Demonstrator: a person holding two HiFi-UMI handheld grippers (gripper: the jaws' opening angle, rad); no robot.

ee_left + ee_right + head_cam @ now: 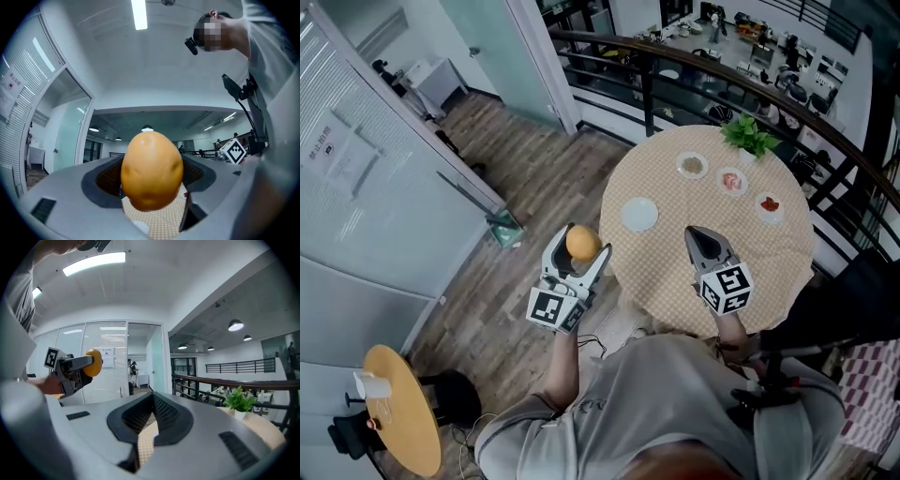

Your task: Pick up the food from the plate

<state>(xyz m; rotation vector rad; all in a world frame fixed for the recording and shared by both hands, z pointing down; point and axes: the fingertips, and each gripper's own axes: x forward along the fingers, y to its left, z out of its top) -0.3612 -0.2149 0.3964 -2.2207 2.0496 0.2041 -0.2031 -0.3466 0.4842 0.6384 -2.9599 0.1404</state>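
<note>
— How is the left gripper set?

— Its jaws are parted only as far as a smooth, orange-yellow, egg-shaped piece of food allows. The food is clamped across its middle between the dark ribbed pads, and its rounded end is left standing clear of the tips.

— And the right gripper?

— Its jaws are brought together at the tips and nothing is held. It is poised over the near part of the round table covered in a beige checked cloth.

— Where is the piece of food held?

— It is held clear of the table, just off its left edge and above the wooden plank floor. An empty round white plate is seen just beyond it on the cloth, so the pick-up is judged to be done. Farther off, three small white dishes of food and a green potted plant are set out.

— How is it expected to handle?

— It is judged to be light. The skin is smooth and curved, so squirting out of the pads is the risk. Whether it is firm or soft cannot be told. Hold is best taken at the widest girth, as here, with only moderate pressure applied.
</note>
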